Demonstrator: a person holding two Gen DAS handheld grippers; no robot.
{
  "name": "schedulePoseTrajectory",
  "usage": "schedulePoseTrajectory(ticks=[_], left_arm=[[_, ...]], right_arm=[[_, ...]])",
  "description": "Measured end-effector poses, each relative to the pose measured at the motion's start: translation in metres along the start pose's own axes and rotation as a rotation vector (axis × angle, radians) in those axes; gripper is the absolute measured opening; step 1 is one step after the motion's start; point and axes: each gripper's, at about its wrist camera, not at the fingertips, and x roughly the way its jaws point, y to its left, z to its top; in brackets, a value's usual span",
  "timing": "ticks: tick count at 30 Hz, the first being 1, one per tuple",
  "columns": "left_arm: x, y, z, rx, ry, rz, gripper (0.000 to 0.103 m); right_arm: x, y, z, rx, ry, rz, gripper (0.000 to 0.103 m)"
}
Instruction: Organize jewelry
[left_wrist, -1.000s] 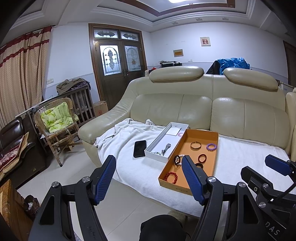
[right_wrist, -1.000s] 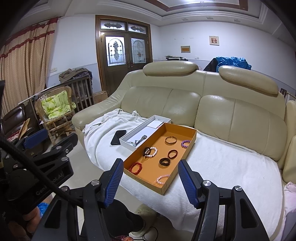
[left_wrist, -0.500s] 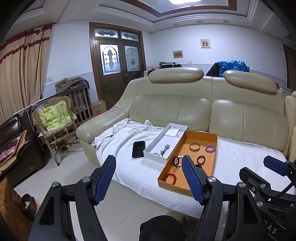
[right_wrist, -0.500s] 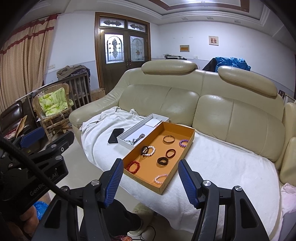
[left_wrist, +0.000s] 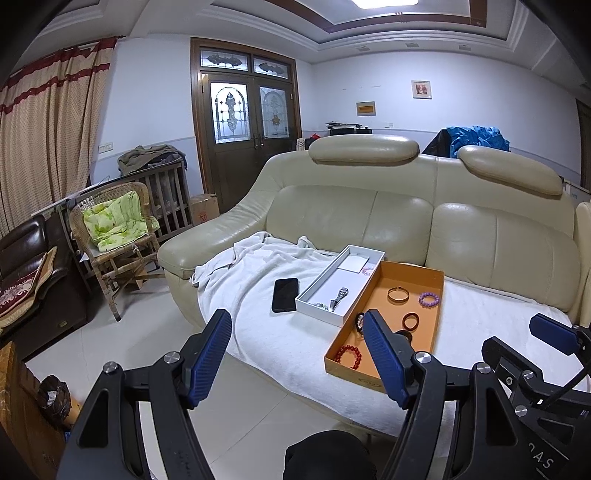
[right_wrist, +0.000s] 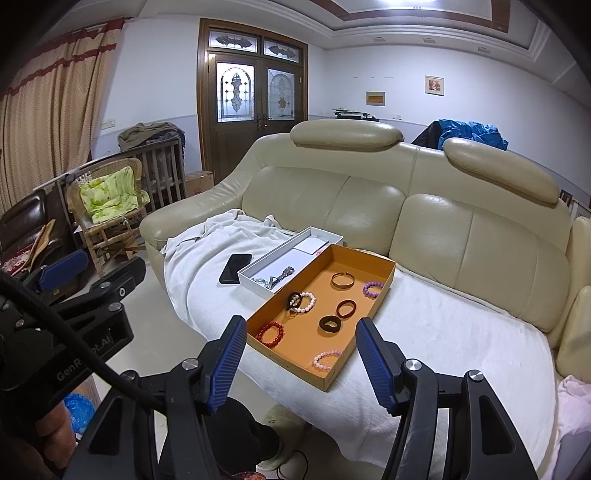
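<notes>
An orange tray (right_wrist: 384, 273) (left_wrist: 437, 295) lies on the white-covered sofa seat and holds several bracelets: red beads (right_wrist: 270, 333), pink beads (right_wrist: 325, 359), a dark ring (right_wrist: 330, 324), a brown ring (right_wrist: 346, 308), a gold bangle (right_wrist: 342, 279) and purple beads (right_wrist: 372, 288). A white box (right_wrist: 258, 267) (left_wrist: 317, 295) beside it holds a watch (right_wrist: 282, 276). My left gripper (left_wrist: 297, 352) is open and empty, in front of the sofa. My right gripper (right_wrist: 299, 356) is open and empty, before the tray's near end.
A black phone (right_wrist: 235, 268) lies on the white blanket (right_wrist: 207, 280) left of the box. A wicker chair (left_wrist: 110, 236) with a green cushion stands at the left. Tiled floor (left_wrist: 155, 332) lies in front of the sofa.
Both grippers have drifted slightly closer to the sofa; the tray and box appear a little larger. Both stay open and empty.
</notes>
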Motion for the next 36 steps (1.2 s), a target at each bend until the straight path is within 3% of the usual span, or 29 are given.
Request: schedulePoseTrajectory(ticks=[28,33,36], left_arm=[[0.054,-0.019,0.009,0.018,0.072,0.07,0.074],[0.075,-0.049,0.008,0.062,0.094,0.07,0.074],[0.093,-0.084,0.008,0.089,0.134,-0.01,0.077]], right_arm=[[0.067,-0.022,0.01,0.017,0.071,0.047,0.065],[0.086,-0.049,0.004,0.067,0.082,0.061,0.065],[0.101,-0.089,-0.008,0.114,0.094,0.025,0.065]])
